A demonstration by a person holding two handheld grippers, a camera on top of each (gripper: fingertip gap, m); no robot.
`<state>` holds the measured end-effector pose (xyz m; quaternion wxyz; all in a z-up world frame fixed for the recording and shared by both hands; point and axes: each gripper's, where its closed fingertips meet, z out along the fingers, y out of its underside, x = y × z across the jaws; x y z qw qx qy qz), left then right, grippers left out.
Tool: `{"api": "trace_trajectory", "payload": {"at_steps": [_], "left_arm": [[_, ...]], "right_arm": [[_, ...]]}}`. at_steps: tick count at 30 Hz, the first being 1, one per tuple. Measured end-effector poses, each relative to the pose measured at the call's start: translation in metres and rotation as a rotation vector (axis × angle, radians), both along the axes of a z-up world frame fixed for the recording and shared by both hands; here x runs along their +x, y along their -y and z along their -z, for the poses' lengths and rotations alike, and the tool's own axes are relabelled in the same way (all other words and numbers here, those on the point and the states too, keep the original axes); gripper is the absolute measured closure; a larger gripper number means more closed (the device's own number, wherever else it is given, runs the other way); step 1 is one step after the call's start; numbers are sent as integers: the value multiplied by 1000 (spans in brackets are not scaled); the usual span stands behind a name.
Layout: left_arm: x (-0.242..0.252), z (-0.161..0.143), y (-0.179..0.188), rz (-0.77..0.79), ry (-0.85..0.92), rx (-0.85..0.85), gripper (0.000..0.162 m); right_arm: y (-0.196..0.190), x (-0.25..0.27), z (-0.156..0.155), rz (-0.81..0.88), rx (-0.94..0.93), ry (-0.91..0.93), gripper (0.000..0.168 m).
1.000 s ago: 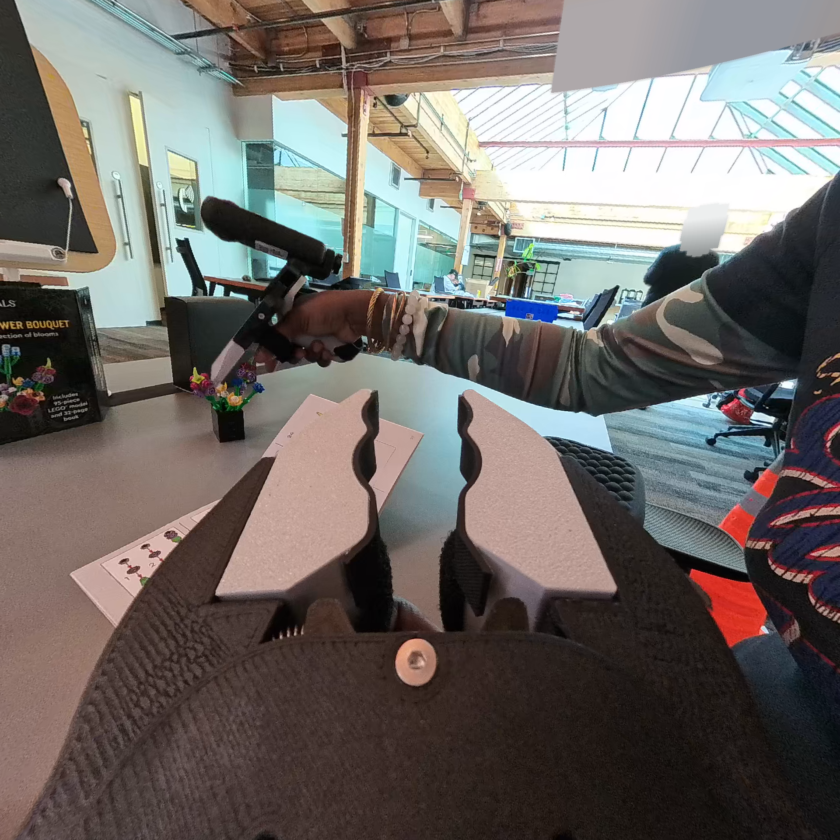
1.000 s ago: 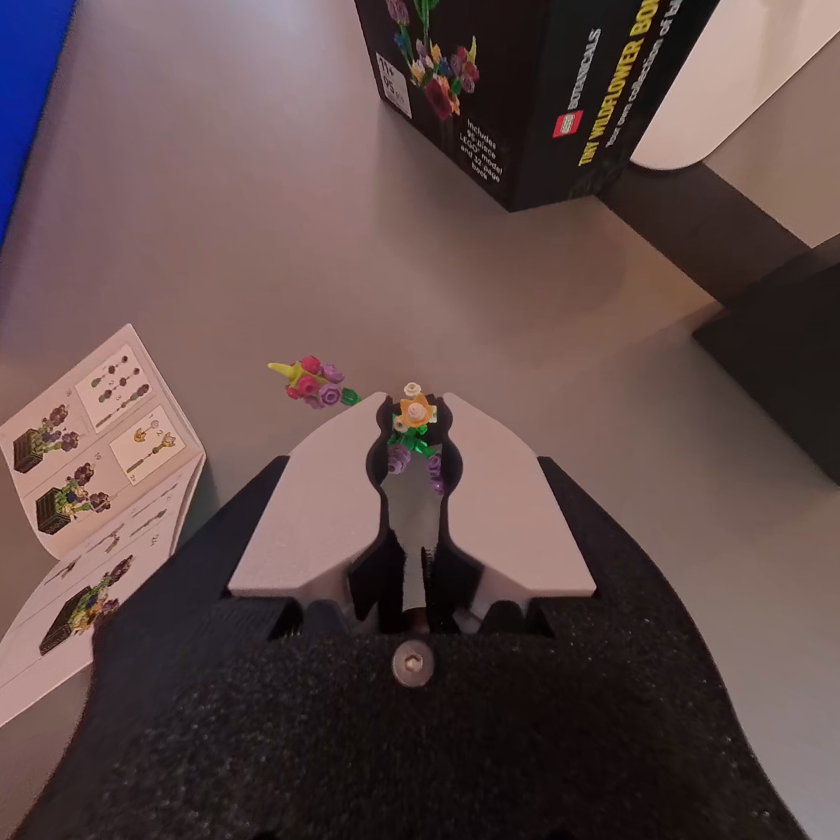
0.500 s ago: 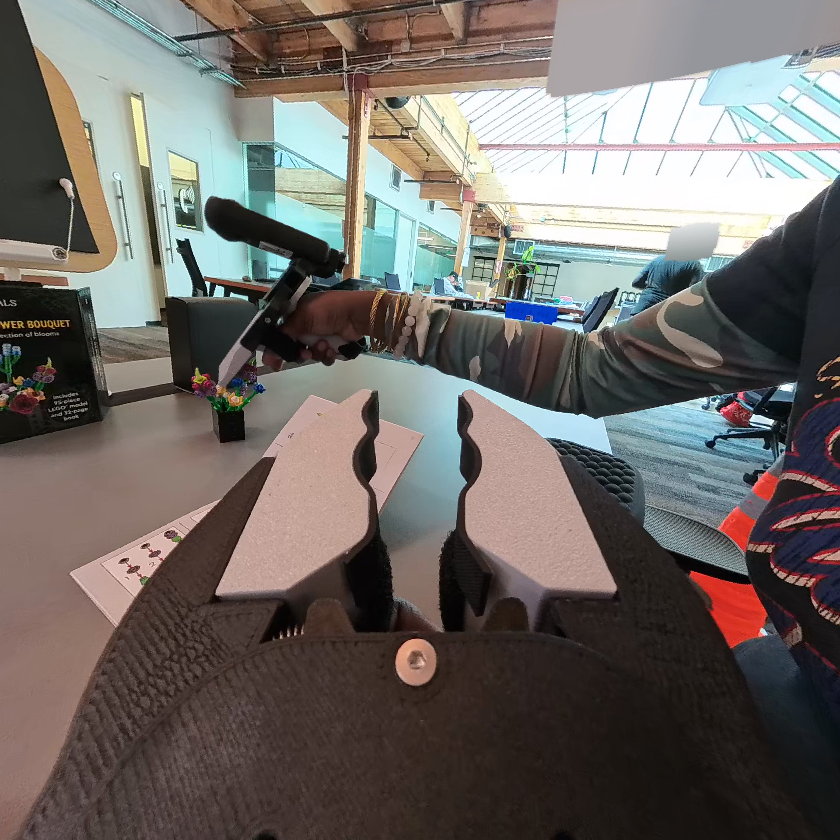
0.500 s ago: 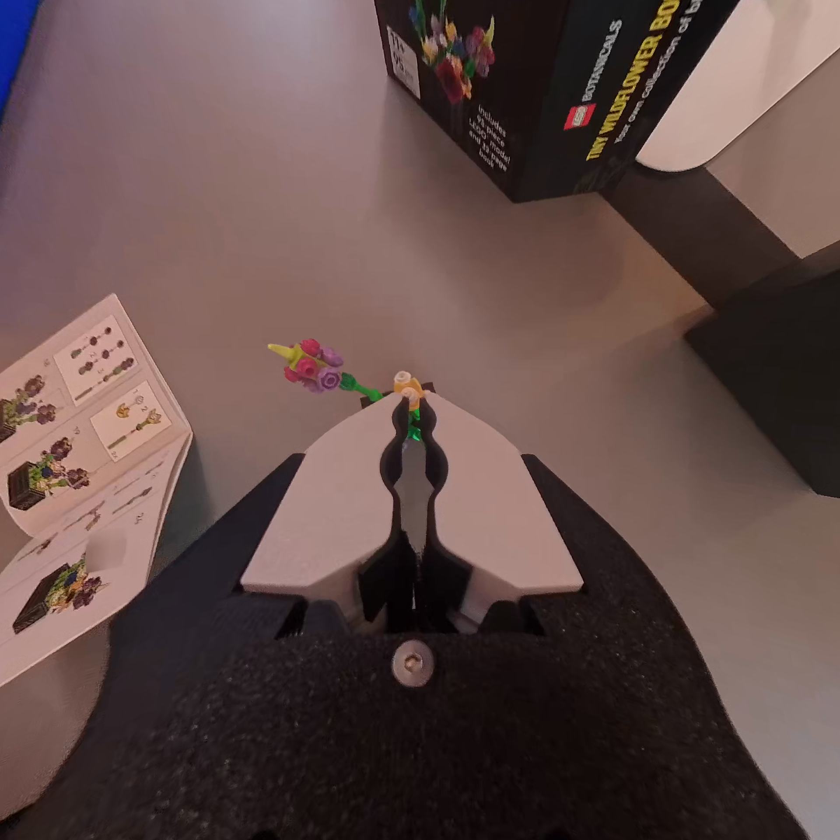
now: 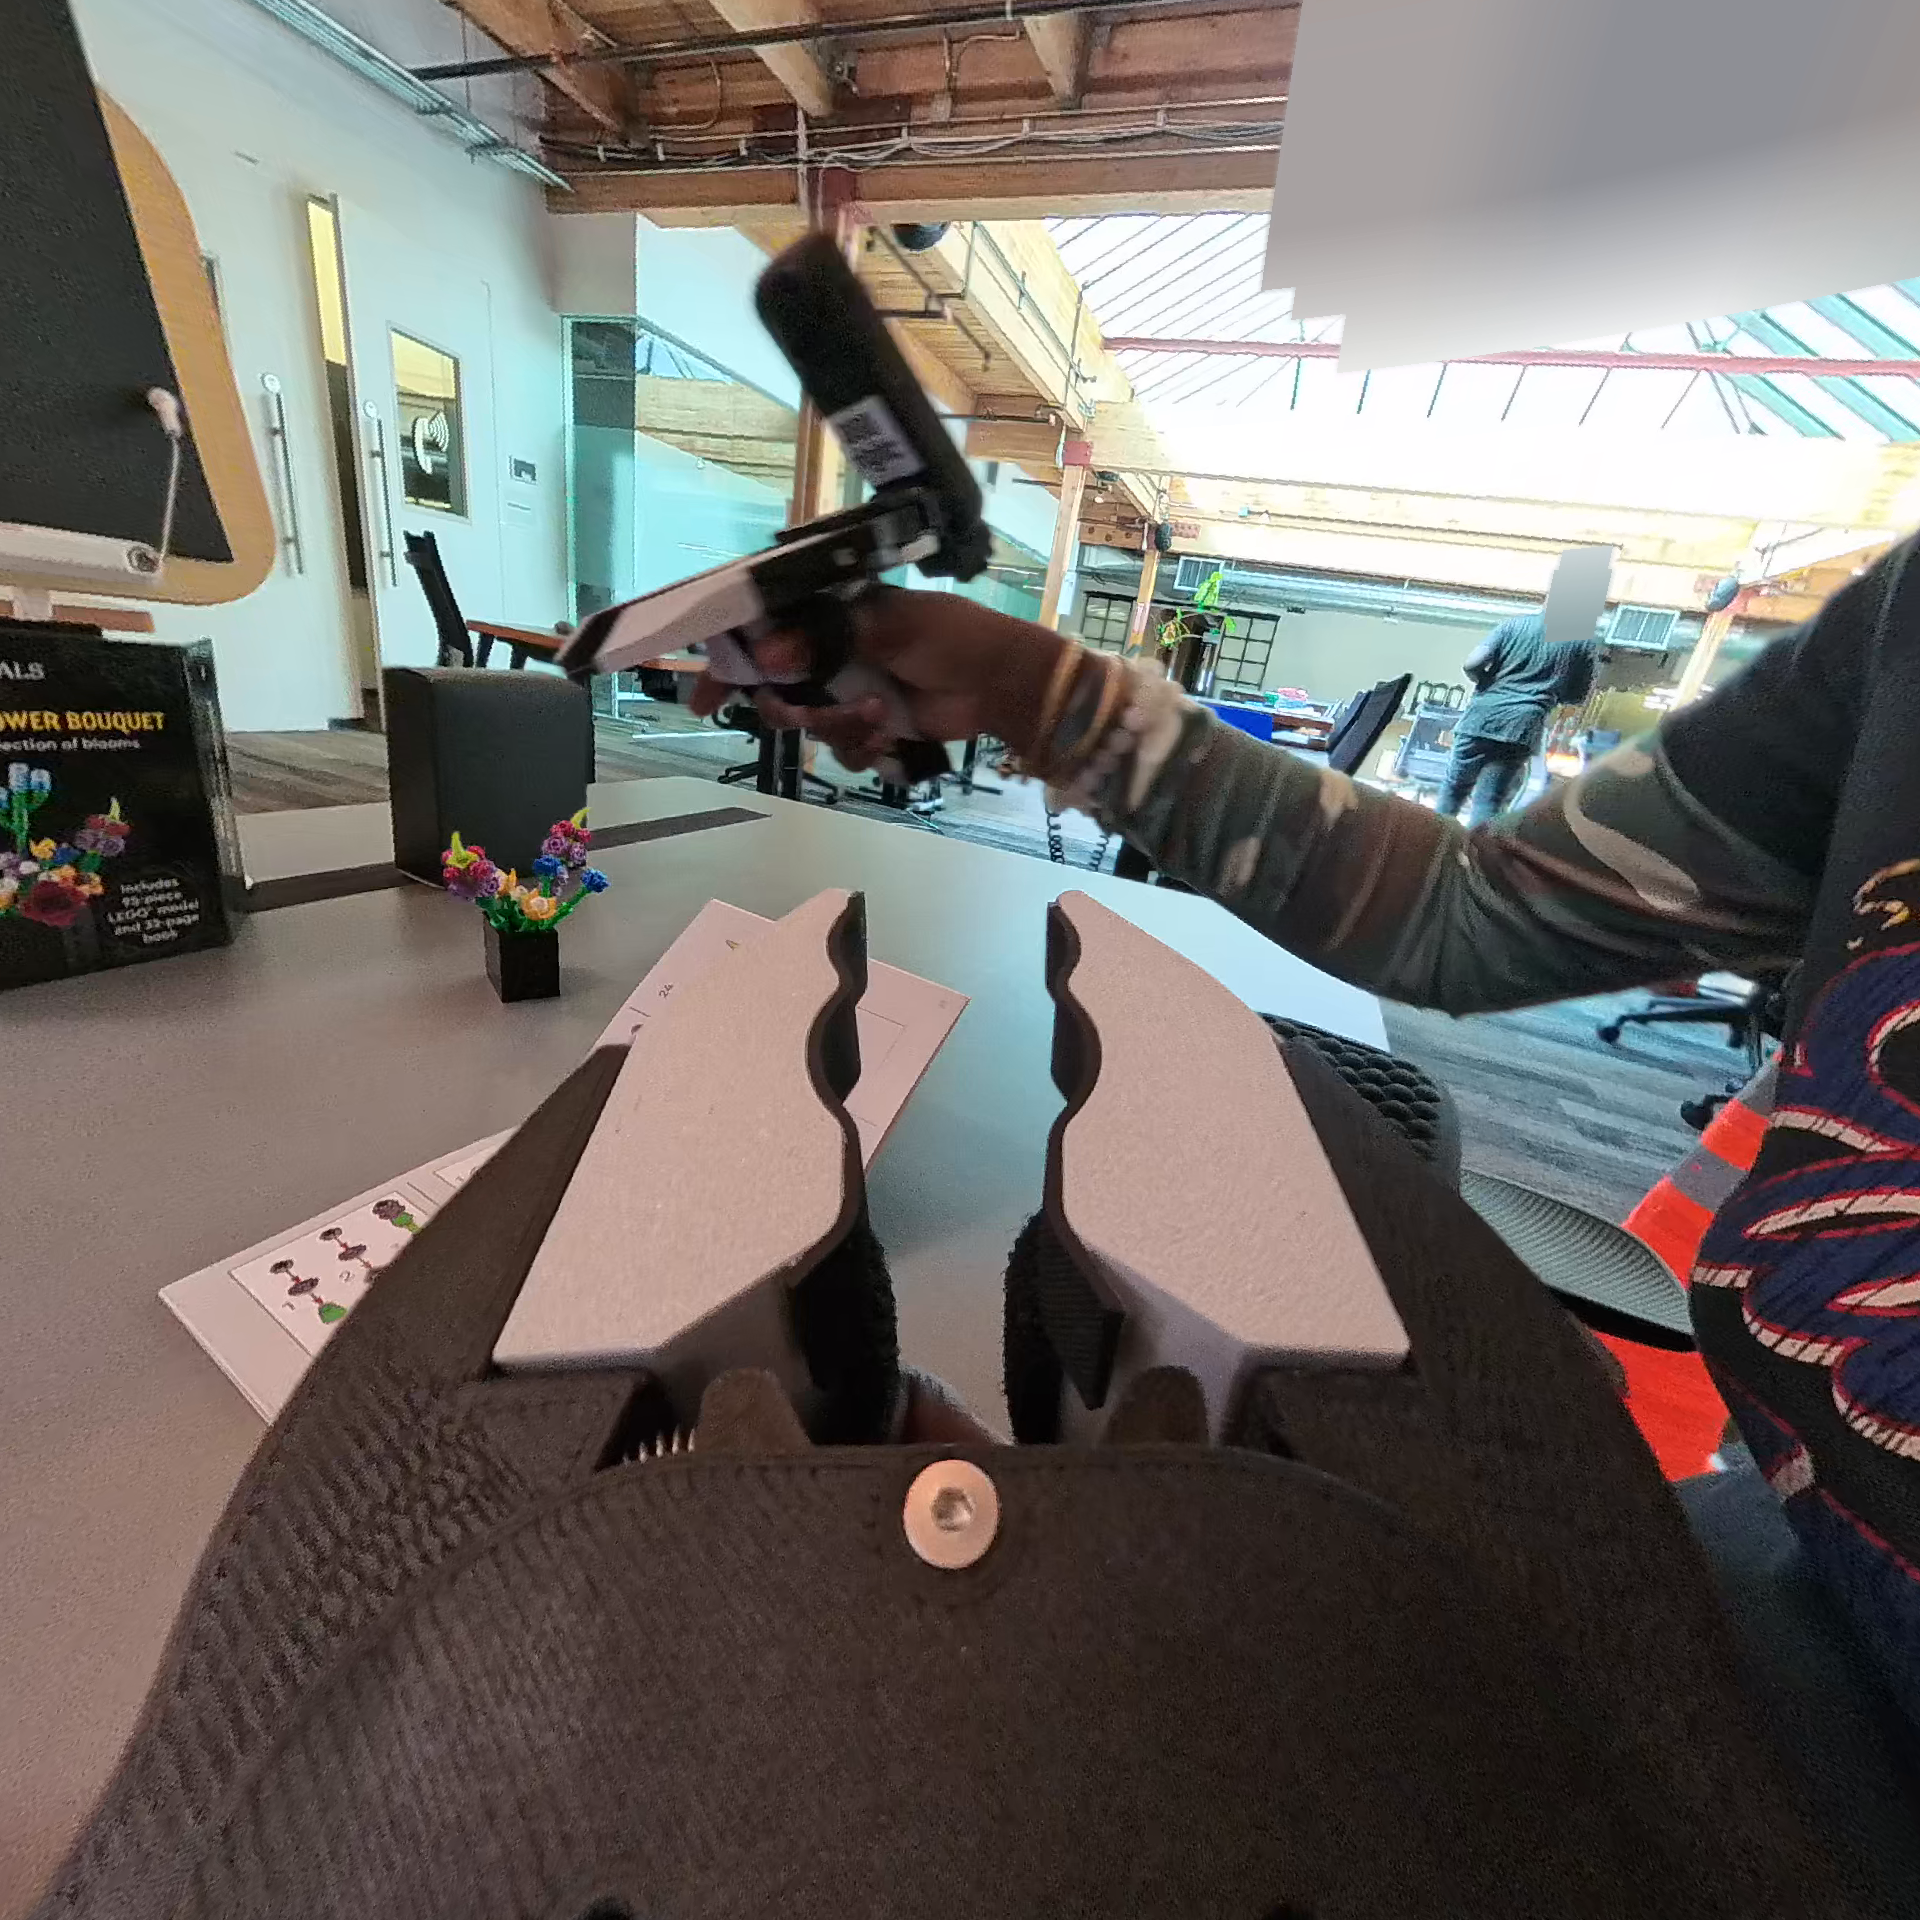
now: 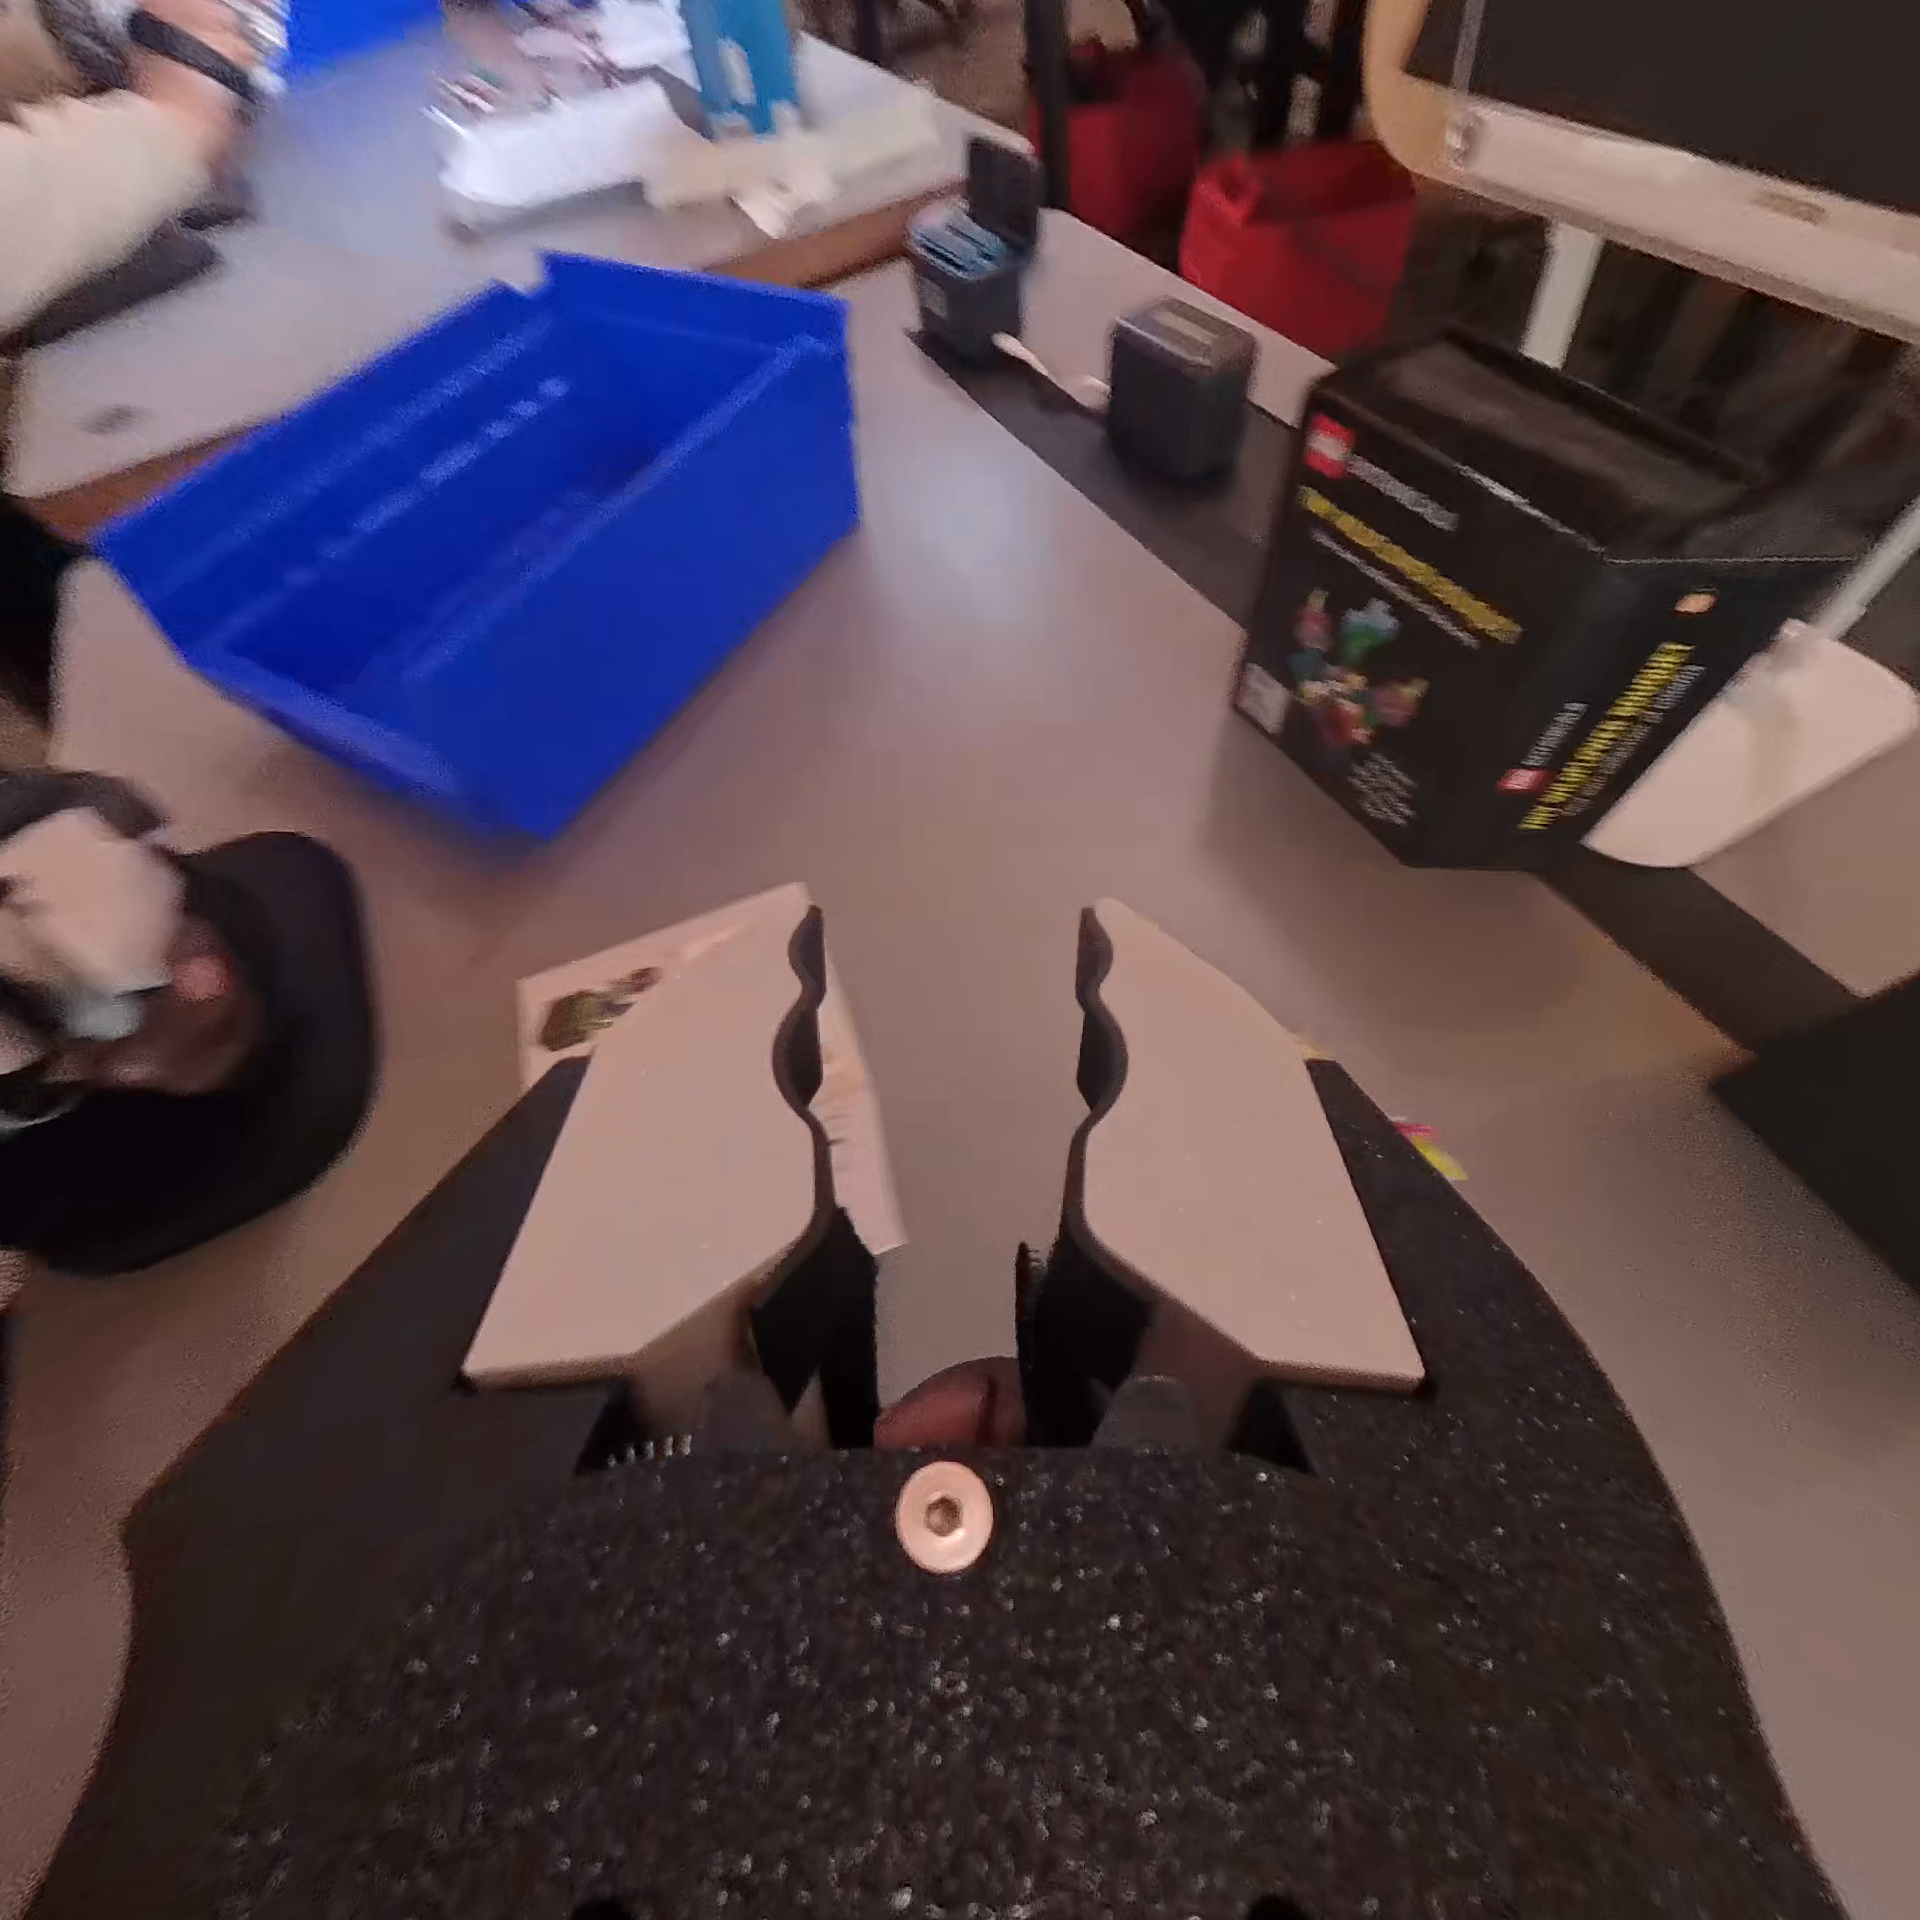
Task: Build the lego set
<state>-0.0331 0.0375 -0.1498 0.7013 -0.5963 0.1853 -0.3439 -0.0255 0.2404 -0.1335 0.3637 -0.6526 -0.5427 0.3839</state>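
Note:
The small lego flower bouquet (image 5: 525,904) stands upright in its black pot on the grey table (image 5: 208,1091), far left in the left wrist view. My left gripper (image 5: 954,925) is open and empty, held low over the instruction booklet (image 5: 665,1049). My right gripper (image 6: 948,925) is open and empty, raised above the table; it also shows in the left wrist view (image 5: 613,639), lifted up and right of the bouquet. In the right wrist view the bouquet is almost hidden behind the right finger; only a bit of colour (image 6: 1429,1143) shows. The booklet (image 6: 623,997) lies under the left finger.
The black lego box (image 6: 1486,644) stands at the right, also seen at the far left of the left wrist view (image 5: 104,821). A blue bin (image 6: 499,530) sits at the back left. A black block (image 5: 488,758) stands behind the bouquet. A person's camouflage sleeve (image 5: 1403,883) crosses the table. The small lego flower bouquet (image 5: 525,904) lies some 11 cm from my right tips, 25 cm from my left tips.
My right gripper was shut on a flower stem at the bouquet, then let go, opened and swung up and away. The left gripper has not moved.

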Motion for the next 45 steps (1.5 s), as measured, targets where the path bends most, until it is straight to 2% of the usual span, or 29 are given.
{"api": "trace_trajectory", "payload": {"at_steps": [3,5,7,9,12,15,18,23,30,33,39,42,45], "left_arm": [[-7,3,-2,0,-7,-67,129],[-19,9,-6,-38,-76,-127,129],[-37,18,-9,-109,-176,-197,129],[-55,26,-9,-172,-267,-260,128],[-73,27,-5,-236,-354,-289,128],[-83,23,-1,-287,-417,-286,128],[-85,24,2,-284,-445,-307,128],[-103,21,10,-340,-485,-386,128],[-168,3,38,-468,-683,-534,128],[-194,-2,40,-511,-766,-593,128],[-234,-7,23,-470,-823,-703,128],[-258,1,6,-459,-841,-761,128],[-267,14,-9,-380,-821,-817,128]], "right_arm": [[46,14,-4,-38,-32,-73,118],[74,23,1,-53,-31,-100,120],[99,29,15,-62,-19,-96,126],[114,34,40,-41,12,-10,128],[106,51,79,124,79,198,127],[102,53,80,234,-17,112,127],[108,46,82,230,-210,7,131],[107,49,98,204,-238,60,154],[95,69,110,246,-270,56,154],[92,83,127,269,-249,168,152],[89,89,131,281,-220,185,148],[89,88,128,288,-220,156,147],[89,88,126,285,-230,126,147]]}}
